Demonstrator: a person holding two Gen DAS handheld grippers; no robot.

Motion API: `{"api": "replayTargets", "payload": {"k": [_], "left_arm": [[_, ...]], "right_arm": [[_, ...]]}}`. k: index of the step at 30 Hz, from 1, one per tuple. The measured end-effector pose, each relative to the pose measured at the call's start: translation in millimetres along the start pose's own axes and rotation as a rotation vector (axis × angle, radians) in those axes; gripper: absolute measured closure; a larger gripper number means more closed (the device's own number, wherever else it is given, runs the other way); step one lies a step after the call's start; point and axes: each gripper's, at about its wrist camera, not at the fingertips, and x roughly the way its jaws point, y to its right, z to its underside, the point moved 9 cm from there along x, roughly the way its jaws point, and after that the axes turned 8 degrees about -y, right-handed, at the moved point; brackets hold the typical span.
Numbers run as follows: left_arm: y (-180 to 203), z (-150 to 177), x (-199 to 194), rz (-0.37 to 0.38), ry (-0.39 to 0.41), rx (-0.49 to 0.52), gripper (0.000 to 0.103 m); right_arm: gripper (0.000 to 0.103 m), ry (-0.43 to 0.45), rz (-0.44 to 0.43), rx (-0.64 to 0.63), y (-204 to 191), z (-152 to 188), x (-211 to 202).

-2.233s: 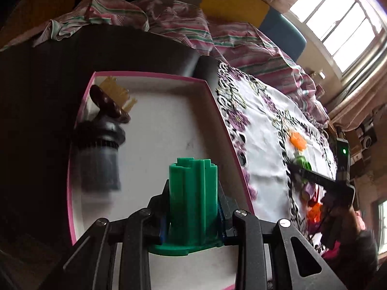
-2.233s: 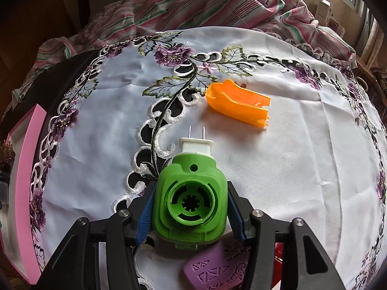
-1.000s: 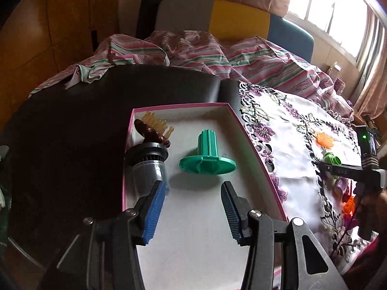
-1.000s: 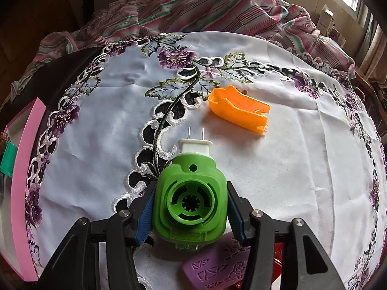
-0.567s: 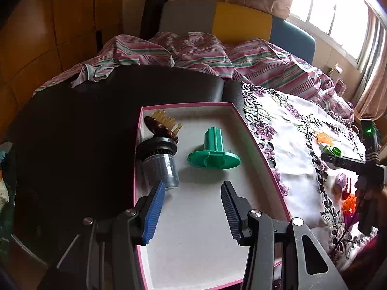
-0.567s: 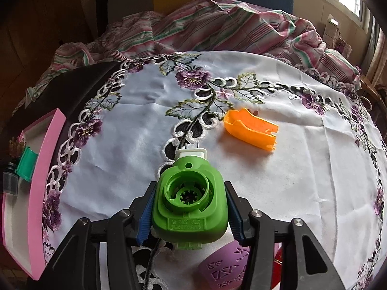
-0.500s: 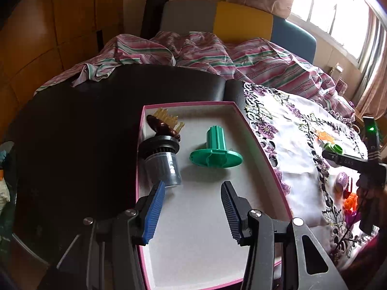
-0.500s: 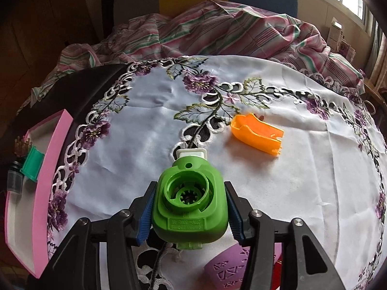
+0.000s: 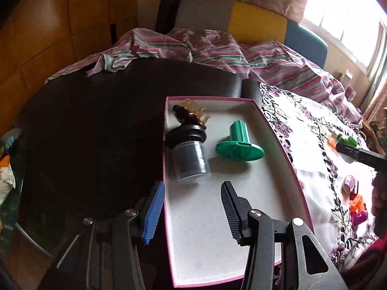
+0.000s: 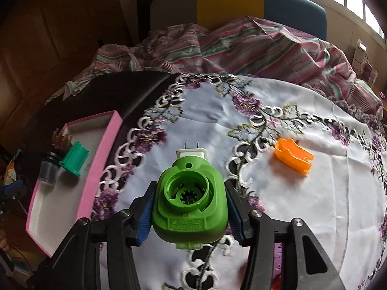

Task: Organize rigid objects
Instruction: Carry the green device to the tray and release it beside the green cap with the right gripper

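My right gripper (image 10: 189,213) is shut on a bright green plug-in device (image 10: 190,203) with a white two-pin plug, held above the white embroidered cloth (image 10: 278,193). An orange plastic piece (image 10: 293,155) lies on the cloth to its right. My left gripper (image 9: 192,213) stands open and empty over the near part of the pink-rimmed box (image 9: 285,149). In that box stand a dark green flanged spool (image 9: 239,143), a clear jar with a black lid (image 9: 188,154) and a brown comb (image 9: 189,117). The same box (image 10: 96,169) shows at the left of the right wrist view.
A black table top (image 9: 96,133) surrounds the box. Striped pink fabric (image 9: 217,48) is heaped at the far side, before grey, yellow and blue chair backs. Small purple and orange toys (image 9: 355,205) lie on the cloth at the right.
The right gripper has lifted the green device off the cloth and swung left, bringing the pink box into view. The left gripper, having released the green spool, drew back from it.
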Motion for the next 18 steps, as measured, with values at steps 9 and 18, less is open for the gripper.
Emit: {"api": "replayTargets", "payload": {"k": [9,18], "left_arm": [[-21.5,4.0,-1.5,0.004,0.001,-0.049,0.054],[-40.5,10.8,2.4,0.005,-0.017,-0.098,0.054]], "right_arm": [[0.050,-0.074,-0.229,-0.330,-167.0,6.7,-3.2],[0.050,-0.265,-0.163,-0.367,-228.6,18.6,84.8]]}}
